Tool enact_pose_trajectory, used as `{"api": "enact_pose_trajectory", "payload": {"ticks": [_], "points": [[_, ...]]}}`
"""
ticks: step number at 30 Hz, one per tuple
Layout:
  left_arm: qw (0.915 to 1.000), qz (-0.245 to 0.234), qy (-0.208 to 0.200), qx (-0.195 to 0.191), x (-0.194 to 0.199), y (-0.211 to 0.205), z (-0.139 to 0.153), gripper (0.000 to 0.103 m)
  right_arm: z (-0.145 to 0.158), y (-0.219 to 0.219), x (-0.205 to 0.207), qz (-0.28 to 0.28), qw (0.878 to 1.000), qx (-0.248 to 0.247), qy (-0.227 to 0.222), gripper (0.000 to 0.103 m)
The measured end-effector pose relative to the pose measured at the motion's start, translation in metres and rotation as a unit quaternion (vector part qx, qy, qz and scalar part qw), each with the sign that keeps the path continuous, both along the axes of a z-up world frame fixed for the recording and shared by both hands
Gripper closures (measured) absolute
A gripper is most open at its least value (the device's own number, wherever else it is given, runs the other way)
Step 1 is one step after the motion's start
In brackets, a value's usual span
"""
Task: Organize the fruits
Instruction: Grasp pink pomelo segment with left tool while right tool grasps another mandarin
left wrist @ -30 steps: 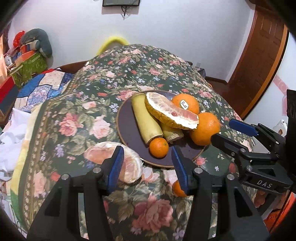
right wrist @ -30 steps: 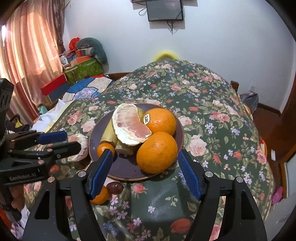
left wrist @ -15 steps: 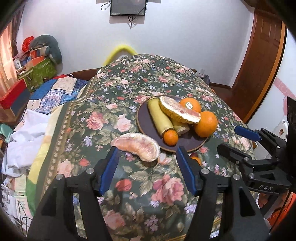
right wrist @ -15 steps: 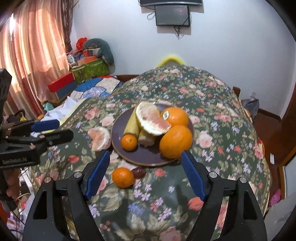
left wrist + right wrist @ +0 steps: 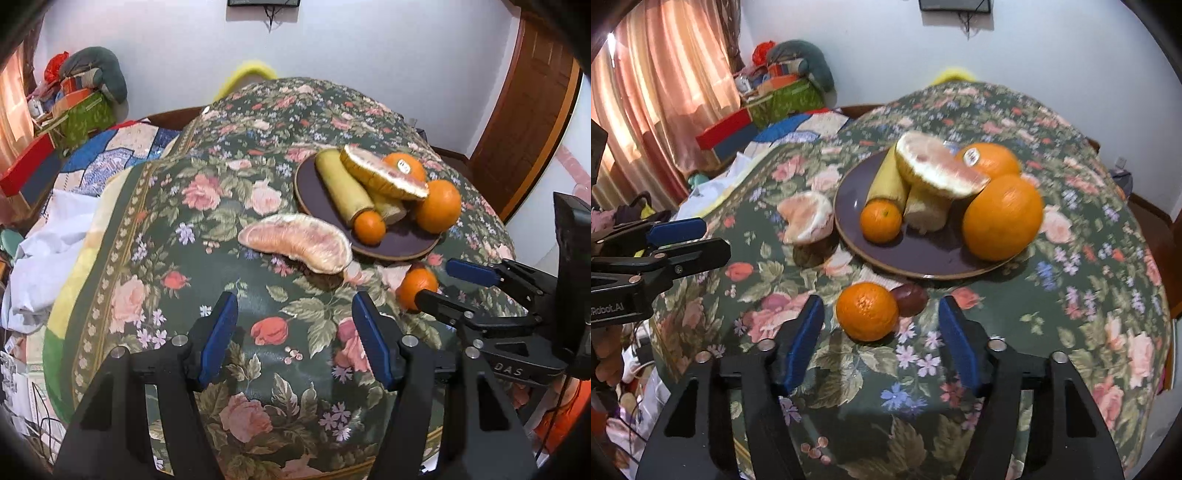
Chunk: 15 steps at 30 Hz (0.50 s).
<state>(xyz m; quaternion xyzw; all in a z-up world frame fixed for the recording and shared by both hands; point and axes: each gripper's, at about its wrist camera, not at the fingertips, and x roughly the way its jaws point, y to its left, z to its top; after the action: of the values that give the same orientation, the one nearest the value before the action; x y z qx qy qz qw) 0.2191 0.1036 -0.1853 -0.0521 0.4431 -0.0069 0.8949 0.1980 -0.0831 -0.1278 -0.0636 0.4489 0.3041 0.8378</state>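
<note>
Between my two right fingers, my right gripper (image 5: 881, 332) is spread wide and holds nothing. A small orange (image 5: 867, 311) sits on the cloth just past it. My left gripper (image 5: 295, 332) is spread and empty too. I have pulled both back from the plate (image 5: 923, 254) since a second ago. The pink fruit piece (image 5: 297, 242) lies beside the plate, so I think those two go on next.

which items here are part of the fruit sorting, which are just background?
Job:
plate
pomelo wedge off the plate
loose mandarin
dark round fruit
big orange

Clutter:
curtain
green box
wooden door
</note>
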Motion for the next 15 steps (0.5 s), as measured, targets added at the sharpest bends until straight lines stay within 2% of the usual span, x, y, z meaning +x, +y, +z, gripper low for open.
{"api": "enact_pose_trajectory", "payload": {"ticks": [6, 15], "points": [[0.9998, -0.002, 0.018, -0.004, 0.010, 0.000, -0.017, 0.039, -0.009, 0.005, 0.002, 0.015, 1.000, 0.011, 0.016, 0.068], [0.9994, -0.007, 0.026, -0.020, 0.036, -0.011, -0.029, 0.039, 0.007, -0.006, 0.002, 0.012, 0.999, 0.032, -0.001, 0.069]]}}
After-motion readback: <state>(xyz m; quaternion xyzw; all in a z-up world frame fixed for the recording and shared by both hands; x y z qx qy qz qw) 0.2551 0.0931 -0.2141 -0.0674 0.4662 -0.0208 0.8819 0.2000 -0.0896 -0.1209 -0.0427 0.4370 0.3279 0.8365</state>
